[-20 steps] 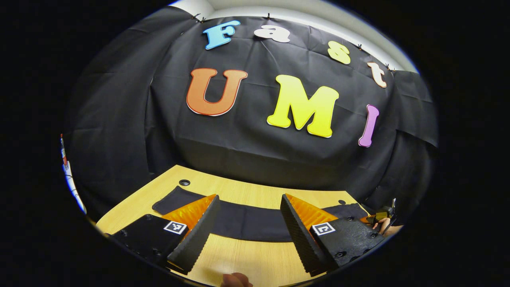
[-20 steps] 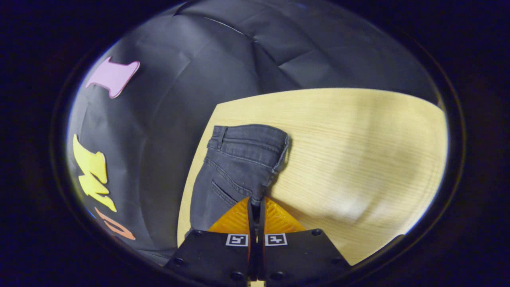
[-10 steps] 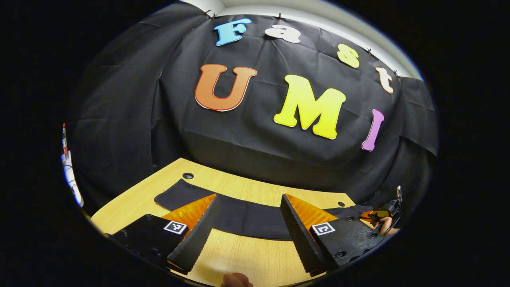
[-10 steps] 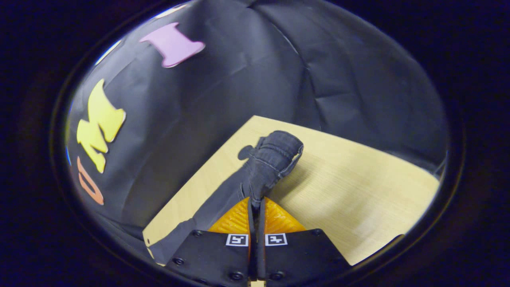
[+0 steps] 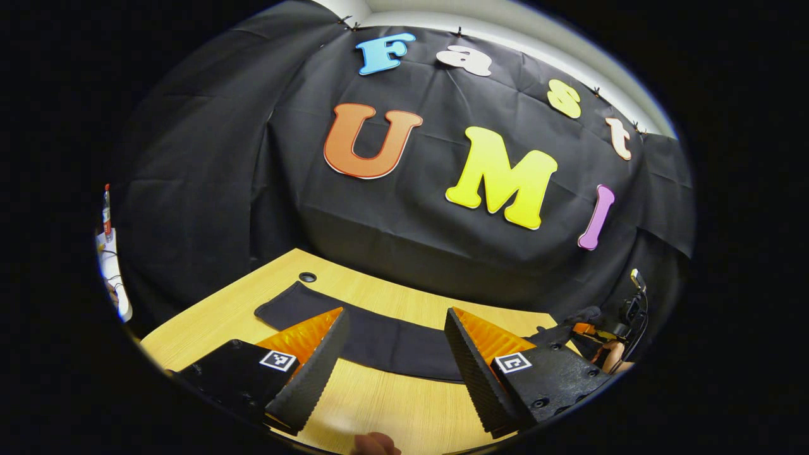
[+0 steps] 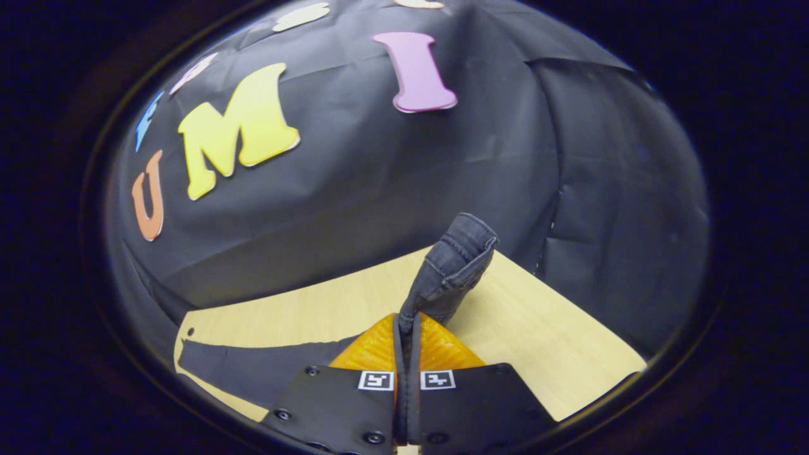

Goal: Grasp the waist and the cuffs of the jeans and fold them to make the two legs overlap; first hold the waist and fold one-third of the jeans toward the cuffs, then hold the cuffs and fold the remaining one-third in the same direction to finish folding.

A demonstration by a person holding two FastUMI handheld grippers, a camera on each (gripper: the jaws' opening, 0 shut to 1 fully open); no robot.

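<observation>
The dark jeans (image 5: 379, 338) lie as a long flat strip across the wooden table (image 5: 404, 411) in the left gripper view, cuffs at the left end. My left gripper (image 5: 397, 316) hovers open above the near edge of the legs, holding nothing. At the far right of that view the right gripper (image 5: 597, 333) and a hand (image 5: 612, 360) hold the waist end up. In the right gripper view my right gripper (image 6: 405, 319) is shut on the jeans' waist (image 6: 456, 262), which stands bunched above the table (image 6: 543, 341). The legs (image 6: 253, 366) trail flat to the left.
A round cable hole (image 5: 308, 277) sits near the table's far left corner, just beyond the cuffs. A white shelf with a small bottle (image 5: 107, 212) stands past the table's left side. A fingertip (image 5: 374, 445) shows at the bottom edge. Bare wood lies in front of the jeans.
My right gripper has lifted the waist off the table and turned, so the flat waist now stands bunched upright. The left gripper stays open and has barely shifted.
</observation>
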